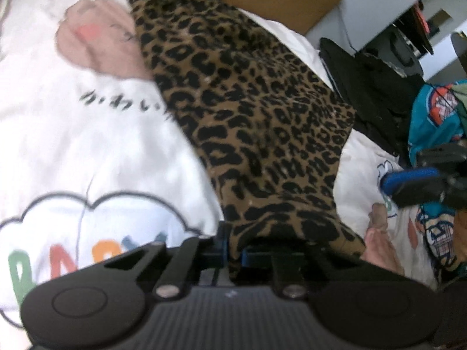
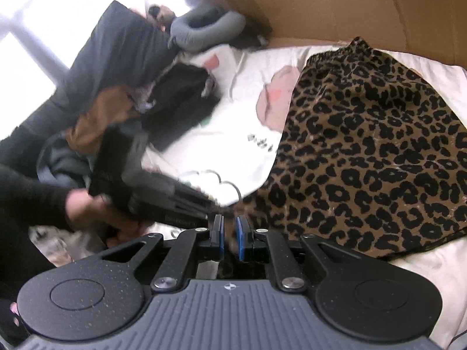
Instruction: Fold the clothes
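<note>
Garment: leopard-print garment (image 1: 248, 110) lies spread on the white printed bedding (image 1: 87, 145), its near edge gathered.
Left hand-held gripper (image 1: 233, 250): clenched on that near edge.
Right hand-held gripper (image 2: 230, 240): nearly closed; seemingly pinching the same edge, blurred.
Risk: a thin pinch could slip when lifted, spoiling the fold.

Your left gripper (image 1: 235, 250) fingertips are buried under the leopard-print garment (image 1: 248, 110); the pads cannot be seen. In the right wrist view, your left hand (image 2: 87, 213) and its tool are motion-blurred. The garment's right side runs off that frame. The lettering on the white sheet (image 1: 87, 145) is too smeared to read.
</note>
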Motion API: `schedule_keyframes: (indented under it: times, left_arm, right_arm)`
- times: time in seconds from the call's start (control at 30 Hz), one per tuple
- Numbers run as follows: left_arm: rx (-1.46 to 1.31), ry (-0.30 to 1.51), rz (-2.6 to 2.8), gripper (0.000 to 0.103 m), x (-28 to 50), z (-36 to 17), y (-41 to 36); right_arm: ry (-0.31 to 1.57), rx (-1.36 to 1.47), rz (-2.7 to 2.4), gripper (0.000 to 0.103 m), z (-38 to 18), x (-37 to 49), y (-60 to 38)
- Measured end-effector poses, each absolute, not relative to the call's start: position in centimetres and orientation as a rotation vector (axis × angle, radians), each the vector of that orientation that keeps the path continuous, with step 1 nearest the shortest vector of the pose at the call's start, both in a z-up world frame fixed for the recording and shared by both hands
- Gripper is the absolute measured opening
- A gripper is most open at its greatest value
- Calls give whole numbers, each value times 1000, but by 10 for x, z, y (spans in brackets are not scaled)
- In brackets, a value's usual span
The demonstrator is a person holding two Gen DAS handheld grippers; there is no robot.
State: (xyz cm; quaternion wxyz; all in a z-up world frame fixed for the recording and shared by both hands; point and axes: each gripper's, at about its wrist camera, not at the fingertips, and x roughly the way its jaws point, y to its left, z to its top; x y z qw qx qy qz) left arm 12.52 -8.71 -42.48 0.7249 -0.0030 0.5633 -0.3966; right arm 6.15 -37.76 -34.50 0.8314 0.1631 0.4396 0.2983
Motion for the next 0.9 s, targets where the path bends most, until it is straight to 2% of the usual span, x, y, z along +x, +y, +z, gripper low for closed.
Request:
schedule_keyframes:
  times: [0.1, 0.53, 0.6, 0.7, 0.77, 0.83, 0.9]
  left_arm:
    - [-34, 1251, -874, 8, 126, -424, -77]
    - [-32, 1280, -889, 6, 127, -406, -45]
    - [-43, 1268, -885, 12, 128, -399, -40]
    - [-79, 1253, -881, 26, 131, -390, -34]
    - [-110, 1253, -875, 47, 134, -388, -31]
    - [-137, 1258, -866, 54, 137, -389, -31]
    - [-149, 1270, -857, 54, 141, -392, -35]
  right_arm:
    - [944, 333, 564, 14, -352, 68, -385]
    - [1079, 248, 485, 14, -408, 87, -375]
    - [1085, 236, 517, 16, -409, 85, -366]
    - [1096, 211, 548, 18, -412, 84, -354]
    - [1096, 206, 559, 18, -414, 84, -349]
    - [1093, 201, 569, 18, -416, 84, -344]
    - [1093, 192, 581, 18, -417, 83, -341]
